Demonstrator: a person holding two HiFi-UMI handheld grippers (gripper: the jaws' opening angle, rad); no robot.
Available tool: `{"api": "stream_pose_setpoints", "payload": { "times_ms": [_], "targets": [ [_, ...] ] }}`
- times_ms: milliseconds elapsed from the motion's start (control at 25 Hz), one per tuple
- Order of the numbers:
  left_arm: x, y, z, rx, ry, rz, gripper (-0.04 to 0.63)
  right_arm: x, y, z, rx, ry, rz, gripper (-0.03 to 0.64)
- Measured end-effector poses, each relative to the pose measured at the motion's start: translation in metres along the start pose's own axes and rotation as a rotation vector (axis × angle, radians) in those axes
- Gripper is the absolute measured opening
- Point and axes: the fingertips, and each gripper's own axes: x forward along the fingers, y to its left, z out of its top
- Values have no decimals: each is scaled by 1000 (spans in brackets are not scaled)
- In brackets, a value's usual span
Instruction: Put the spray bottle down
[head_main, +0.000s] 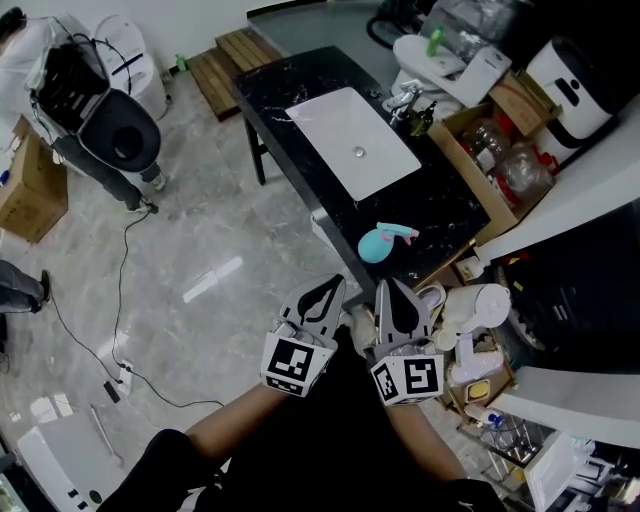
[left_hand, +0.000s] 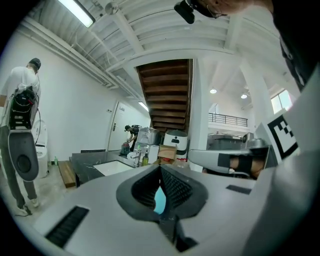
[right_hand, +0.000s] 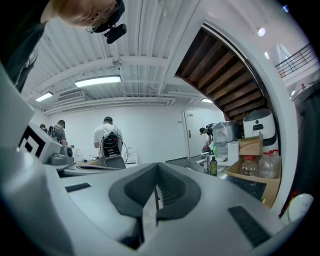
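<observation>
The teal spray bottle with a pink trigger lies on its side on the black counter, near the counter's close end. No gripper touches it. My left gripper hovers short of the counter with its jaws shut and nothing in them. Beside it, my right gripper is also shut and empty. In the left gripper view the left gripper shows closed jaws, with a sliver of the teal bottle far off between them. In the right gripper view the right gripper has its jaws together.
A white sink basin is set in the counter, with a faucet behind it. A cardboard box of plastic bottles stands to the right. A white jug sits below it. A person stands at far left. A cable crosses the floor.
</observation>
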Motion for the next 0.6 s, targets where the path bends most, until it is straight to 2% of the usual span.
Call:
{"api": "stream_pose_setpoints", "payload": {
  "times_ms": [320, 600],
  "targets": [
    [-21, -6, 4, 20, -23, 22, 12, -14, 20, 1, -46, -15, 4, 15],
    [-37, -2, 7, 21, -27, 62, 12, -15, 38, -1, -53, -11, 46, 15]
  ]
}}
